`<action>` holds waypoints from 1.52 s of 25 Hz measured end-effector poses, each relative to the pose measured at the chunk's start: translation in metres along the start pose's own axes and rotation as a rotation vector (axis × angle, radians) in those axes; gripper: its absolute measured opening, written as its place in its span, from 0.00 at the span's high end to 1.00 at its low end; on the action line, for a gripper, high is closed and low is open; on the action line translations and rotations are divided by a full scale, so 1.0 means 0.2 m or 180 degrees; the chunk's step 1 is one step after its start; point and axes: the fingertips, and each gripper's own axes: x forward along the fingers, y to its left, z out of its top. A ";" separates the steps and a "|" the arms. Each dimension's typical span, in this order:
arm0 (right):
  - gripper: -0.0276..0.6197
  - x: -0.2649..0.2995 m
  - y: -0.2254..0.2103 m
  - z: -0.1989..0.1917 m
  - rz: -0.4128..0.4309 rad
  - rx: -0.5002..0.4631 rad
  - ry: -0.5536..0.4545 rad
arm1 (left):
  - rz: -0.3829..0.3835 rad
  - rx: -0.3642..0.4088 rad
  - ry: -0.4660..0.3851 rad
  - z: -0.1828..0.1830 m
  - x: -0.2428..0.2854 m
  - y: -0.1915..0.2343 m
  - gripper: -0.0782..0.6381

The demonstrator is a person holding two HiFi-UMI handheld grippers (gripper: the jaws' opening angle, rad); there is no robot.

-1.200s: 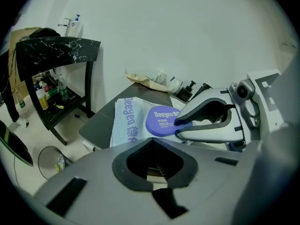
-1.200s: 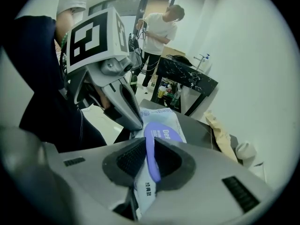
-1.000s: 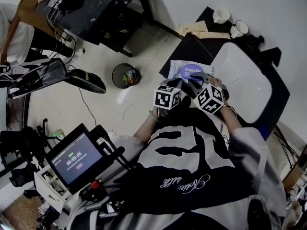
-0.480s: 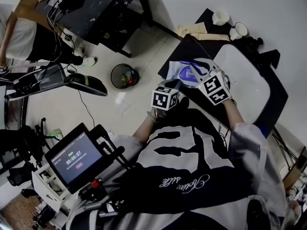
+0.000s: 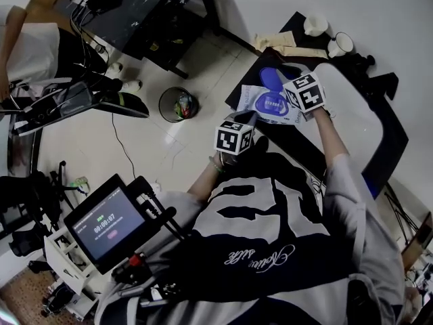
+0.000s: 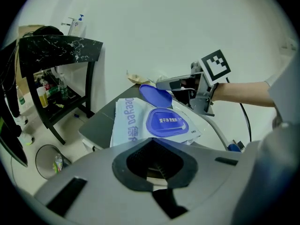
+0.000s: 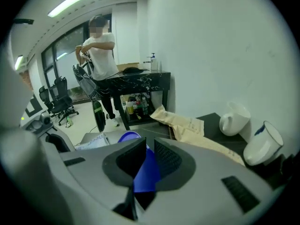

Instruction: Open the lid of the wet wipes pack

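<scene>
The white wet wipes pack [image 5: 269,105] lies flat on the dark table [image 6: 96,125]. The right gripper [image 7: 147,156] is clamped on the pack's oval blue plastic lid [image 5: 269,78], which stands raised. The left gripper [image 6: 153,153] is clenched on the pack's near edge.

Over on the floor, left of the dark table [image 5: 295,143], stands a waste bin [image 5: 177,105]; at the table's far end, two white mugs [image 5: 312,23] and a brown paper bag [image 5: 279,42].
</scene>
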 end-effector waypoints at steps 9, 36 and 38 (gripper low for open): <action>0.87 -0.11 -0.01 0.07 -0.0052 0.0542 -0.0386 | 0.0005 -0.0062 0.0017 -0.01 -0.01 0.01 0.89; 0.87 -0.97 0.77 -0.20 -0.0769 0.1773 -0.1484 | -0.0718 0.0654 -0.0677 0.12 -0.62 -0.39 0.89; 0.87 -1.01 0.81 -0.24 -0.0796 0.1792 -0.1485 | -0.0751 0.0639 -0.0704 0.09 -0.65 -0.42 0.89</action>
